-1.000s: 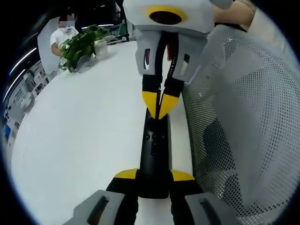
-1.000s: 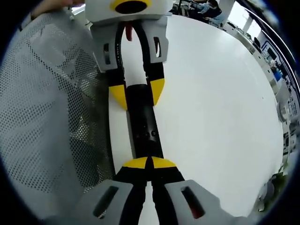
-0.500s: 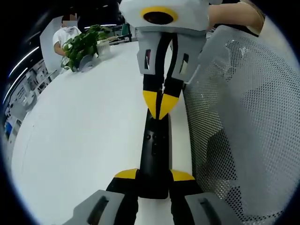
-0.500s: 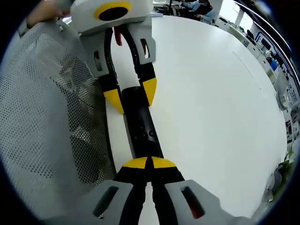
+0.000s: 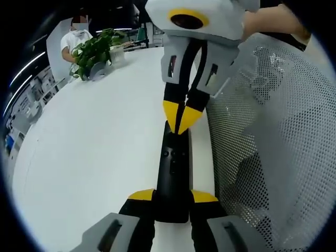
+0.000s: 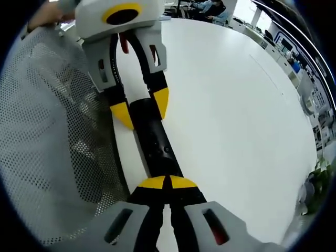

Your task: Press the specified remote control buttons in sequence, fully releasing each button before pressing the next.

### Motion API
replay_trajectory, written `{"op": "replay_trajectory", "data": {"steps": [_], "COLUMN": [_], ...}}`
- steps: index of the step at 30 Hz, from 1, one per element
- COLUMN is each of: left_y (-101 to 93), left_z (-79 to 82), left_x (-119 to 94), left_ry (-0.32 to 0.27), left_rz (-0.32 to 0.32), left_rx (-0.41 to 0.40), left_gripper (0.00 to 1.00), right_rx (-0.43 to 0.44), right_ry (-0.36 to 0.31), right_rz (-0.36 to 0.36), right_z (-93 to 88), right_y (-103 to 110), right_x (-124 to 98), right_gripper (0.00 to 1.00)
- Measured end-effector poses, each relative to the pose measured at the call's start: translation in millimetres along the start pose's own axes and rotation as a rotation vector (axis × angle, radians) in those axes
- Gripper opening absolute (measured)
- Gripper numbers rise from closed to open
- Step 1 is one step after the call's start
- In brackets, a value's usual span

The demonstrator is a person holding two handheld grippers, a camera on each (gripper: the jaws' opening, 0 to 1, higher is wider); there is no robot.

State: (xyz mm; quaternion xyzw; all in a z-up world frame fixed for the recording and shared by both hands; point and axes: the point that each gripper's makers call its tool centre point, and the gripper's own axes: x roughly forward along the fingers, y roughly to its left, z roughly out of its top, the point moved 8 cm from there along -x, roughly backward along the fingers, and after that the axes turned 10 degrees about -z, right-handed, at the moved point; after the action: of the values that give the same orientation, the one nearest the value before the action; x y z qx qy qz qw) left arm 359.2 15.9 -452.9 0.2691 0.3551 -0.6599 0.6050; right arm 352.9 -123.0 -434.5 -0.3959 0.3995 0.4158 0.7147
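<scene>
Two grippers are met over one black remote control [image 5: 173, 173] lying on the white table [image 5: 94, 157] beside a grey mesh surface [image 5: 262, 136]. The remote's near end is clamped between the yellow tips of the left gripper [image 5: 172, 196]. The right gripper [image 6: 168, 182], jaws closed together and empty, is pressed tip-down on the remote's top.
</scene>
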Motion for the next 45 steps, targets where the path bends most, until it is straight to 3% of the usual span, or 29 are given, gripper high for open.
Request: {"op": "replay_trajectory", "data": {"steps": [22,45], "left_y": [0.4,0.9], "left_z": [-0.6,-1.4], "left_x": [0.1,0.0], "left_ry": [0.009,0.014], "left_rz": [-0.022,-0.039], "left_rx": [0.023,0.039], "left_gripper": [0.24,0.24], "right_rx": [0.005,-0.112], "right_ry": [-0.094,-0.138], "right_rz": [0.068,0.058], "right_z": [-8.4,-4.3], "right_y": [-0.6,4.5], "right_x": [-0.8,0.8], "right_gripper": [0.05,0.06]}}
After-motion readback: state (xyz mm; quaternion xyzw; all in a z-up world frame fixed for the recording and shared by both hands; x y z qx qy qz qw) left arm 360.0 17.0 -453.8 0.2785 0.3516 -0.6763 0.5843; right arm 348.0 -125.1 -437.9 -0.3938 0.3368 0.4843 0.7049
